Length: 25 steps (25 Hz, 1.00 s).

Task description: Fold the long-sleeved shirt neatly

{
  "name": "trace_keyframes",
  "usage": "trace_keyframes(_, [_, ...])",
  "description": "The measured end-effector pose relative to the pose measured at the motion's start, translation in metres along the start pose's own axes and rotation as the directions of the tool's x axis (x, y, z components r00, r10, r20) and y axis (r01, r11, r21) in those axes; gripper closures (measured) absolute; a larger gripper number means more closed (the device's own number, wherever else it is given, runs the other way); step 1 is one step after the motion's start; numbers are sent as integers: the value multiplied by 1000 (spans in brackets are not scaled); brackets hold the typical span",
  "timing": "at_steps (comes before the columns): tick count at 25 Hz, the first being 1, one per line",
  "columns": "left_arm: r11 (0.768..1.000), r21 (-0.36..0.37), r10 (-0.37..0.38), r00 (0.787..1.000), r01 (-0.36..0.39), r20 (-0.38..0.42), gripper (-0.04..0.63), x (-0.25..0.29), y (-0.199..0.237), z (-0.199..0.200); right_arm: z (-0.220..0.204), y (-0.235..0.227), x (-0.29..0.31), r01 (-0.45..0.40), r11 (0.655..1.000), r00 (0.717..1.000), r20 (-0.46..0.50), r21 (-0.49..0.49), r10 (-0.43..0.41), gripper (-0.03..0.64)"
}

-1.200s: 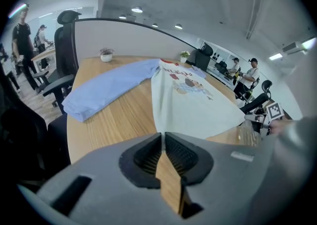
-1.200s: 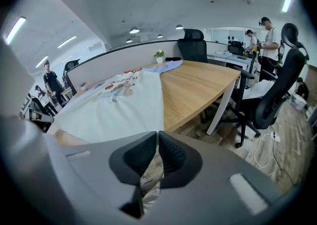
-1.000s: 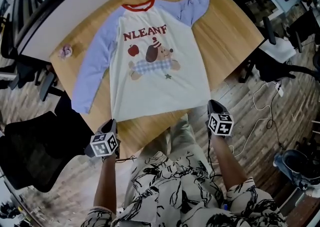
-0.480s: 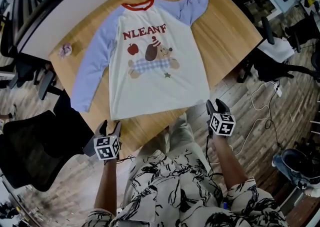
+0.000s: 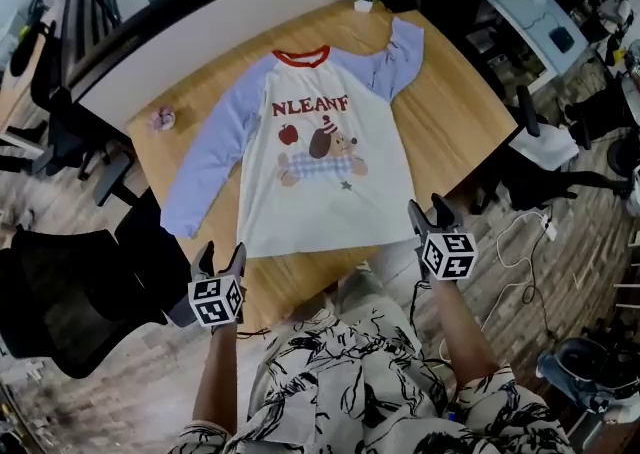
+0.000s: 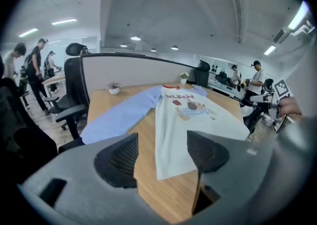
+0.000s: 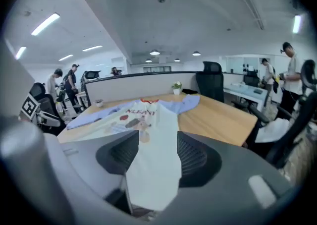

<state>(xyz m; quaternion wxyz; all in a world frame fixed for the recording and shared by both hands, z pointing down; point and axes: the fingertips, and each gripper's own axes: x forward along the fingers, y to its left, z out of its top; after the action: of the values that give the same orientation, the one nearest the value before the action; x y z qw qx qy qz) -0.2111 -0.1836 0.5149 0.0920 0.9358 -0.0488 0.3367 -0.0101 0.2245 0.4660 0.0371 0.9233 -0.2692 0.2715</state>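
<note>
Jaws just opened, empty, on left gripper (image 5: 221,254) and right gripper (image 5: 427,210); both tilted downward near shirt (image 5: 320,182) hem

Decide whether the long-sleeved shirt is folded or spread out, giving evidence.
Spread out: the shirt lies flat, print up, on the table, with neither blue sleeve folded over its body.

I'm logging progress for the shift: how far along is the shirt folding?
Done: the shirt lies spread flat, print up, on the table. In hand: nothing; the left gripper and right gripper hover empty near the hem, their jaws having just been opening. Left: every fold, sleeves included.
</note>
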Motion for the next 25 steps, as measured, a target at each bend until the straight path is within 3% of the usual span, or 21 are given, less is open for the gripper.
trace_keyframes(3, [997, -54, 65, 997, -63, 35, 279, -17, 24, 2, 62, 37, 8, -93, 986, 993, 62, -137, 102, 359])
trace_keyframes(6, [986, -114, 130, 989, -122, 64, 279, -34, 41, 1, 126, 83, 15, -192, 942, 967, 108, -274, 229, 354])
trace_keyframes(8, [976, -138, 181, 980, -168, 86, 279, -43, 50, 5, 170, 121, 28, -278, 892, 931, 127, -357, 342, 350])
trace_keyframes(12, [954, -139, 281, 954, -265, 110, 279, -53, 65, 17, 228, 203, 59, -454, 756, 823, 103, -471, 559, 347])
trace_keyframes(14, [937, -159, 331, 937, -312, 108, 279, -56, 67, 17, 242, 241, 75, -532, 661, 760, 46, -528, 648, 341])
trace_keyframes(17, [899, -213, 409, 908, -383, 93, 279, -60, 66, 14, 258, 298, 91, -634, 491, 646, -60, -597, 761, 331])
trace_keyframes(21, [867, -256, 461, 883, -427, 87, 279, -48, 74, 19, 272, 364, 95, -696, 282, 499, -163, -660, 851, 314])
trace_keyframes(25, [809, -328, 531, 846, -487, 55, 282, -41, 70, 18, 260, 437, 102, -719, 17, 334, -323, -695, 886, 298])
